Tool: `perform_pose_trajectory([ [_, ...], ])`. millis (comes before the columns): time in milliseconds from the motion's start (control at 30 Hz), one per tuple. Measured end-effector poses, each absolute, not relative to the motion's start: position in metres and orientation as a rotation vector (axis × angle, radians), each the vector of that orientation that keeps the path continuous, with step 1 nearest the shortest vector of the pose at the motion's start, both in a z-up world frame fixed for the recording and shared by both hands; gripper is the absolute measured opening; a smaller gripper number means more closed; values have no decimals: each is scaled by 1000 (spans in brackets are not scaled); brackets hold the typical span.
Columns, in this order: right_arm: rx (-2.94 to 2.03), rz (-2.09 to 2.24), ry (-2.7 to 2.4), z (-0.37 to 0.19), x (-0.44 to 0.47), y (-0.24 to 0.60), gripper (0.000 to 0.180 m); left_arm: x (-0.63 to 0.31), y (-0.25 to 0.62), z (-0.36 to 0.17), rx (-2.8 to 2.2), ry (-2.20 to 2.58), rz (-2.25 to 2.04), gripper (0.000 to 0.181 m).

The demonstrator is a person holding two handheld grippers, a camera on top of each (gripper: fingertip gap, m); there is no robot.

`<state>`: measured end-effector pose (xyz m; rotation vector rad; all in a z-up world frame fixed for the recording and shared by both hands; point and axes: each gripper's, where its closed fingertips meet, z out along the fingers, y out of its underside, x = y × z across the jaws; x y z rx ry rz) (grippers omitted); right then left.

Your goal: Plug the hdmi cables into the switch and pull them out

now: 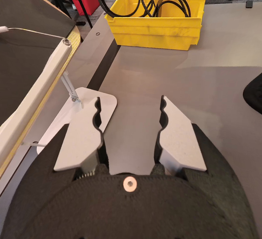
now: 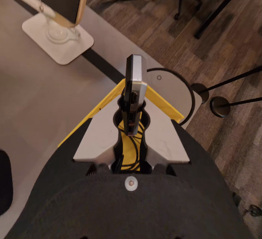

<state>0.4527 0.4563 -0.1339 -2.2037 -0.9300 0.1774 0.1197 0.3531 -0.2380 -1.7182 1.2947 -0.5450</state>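
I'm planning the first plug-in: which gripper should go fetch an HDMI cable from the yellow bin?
Left. The left gripper is open and empty, facing the yellow bin holding the black cables. The right gripper is shut on the switch, ports empty.

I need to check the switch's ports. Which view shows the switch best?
The right wrist view: the switch is clamped in the right gripper, ports facing the camera. The left wrist view doesn't show it clearly.

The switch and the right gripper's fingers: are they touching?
Touching. The right wrist view shows the fingers closed on both sides of the switch, gripping it above the yellow bin.
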Motion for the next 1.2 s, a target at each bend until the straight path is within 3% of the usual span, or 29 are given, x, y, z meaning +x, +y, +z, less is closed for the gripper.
perform_pose_trajectory([
  [367,-2513,26,-1052,-222,487,465,20,123,350,-241,-1718,1324,-531,82],
  [900,-2708,70,-959,-269,531,497,21,129,350,-262,-1758,1369,-534,82],
  [1200,-2890,156,-1116,-317,536,468,23,131,348,-267,-1765,1389,-529,82],
])
